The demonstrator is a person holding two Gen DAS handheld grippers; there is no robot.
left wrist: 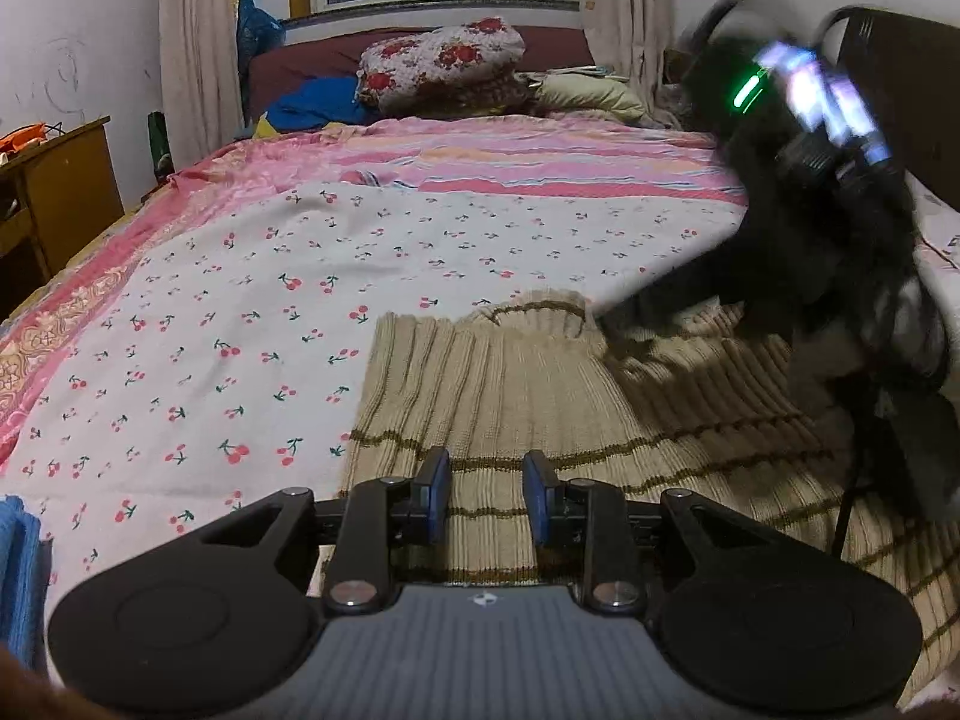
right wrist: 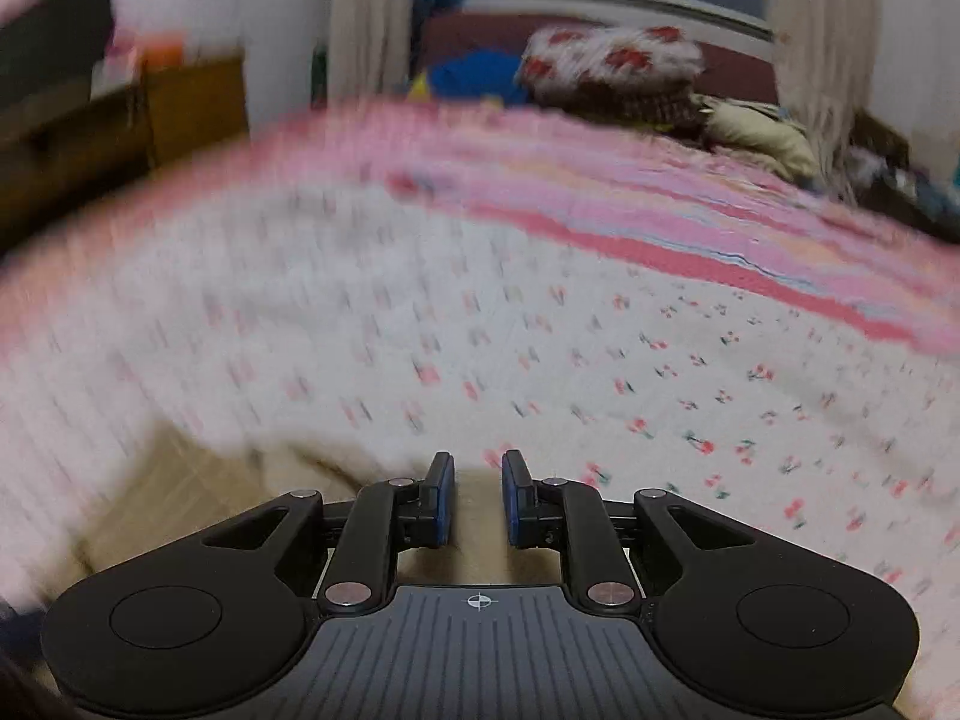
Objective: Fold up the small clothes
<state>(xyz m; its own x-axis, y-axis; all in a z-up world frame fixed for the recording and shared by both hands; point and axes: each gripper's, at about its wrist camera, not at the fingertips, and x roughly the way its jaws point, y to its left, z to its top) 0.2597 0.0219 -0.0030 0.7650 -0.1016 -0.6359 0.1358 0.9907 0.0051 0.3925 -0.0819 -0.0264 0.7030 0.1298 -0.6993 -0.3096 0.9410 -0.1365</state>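
A beige ribbed sweater [left wrist: 540, 396] with thin brown stripes lies flat on the cherry-print sheet [left wrist: 240, 300], its collar towards the far side. My left gripper [left wrist: 486, 480] hangs low over the sweater's striped near part, open, with the knit showing in the gap and neither pad pressing on it. My right gripper [left wrist: 630, 312] comes in blurred from the right, its tips near the collar. In the right wrist view the right gripper [right wrist: 477, 480] stands slightly open over blurred beige fabric [right wrist: 180, 498], with nothing pinched between its pads.
A pink striped quilt [left wrist: 540, 162] covers the far half of the bed, with floral pillows [left wrist: 444, 60] behind it. A blue folded cloth [left wrist: 18, 576] lies at the near left edge. A wooden desk [left wrist: 60, 192] stands left of the bed, a dark headboard [left wrist: 900, 90] to the right.
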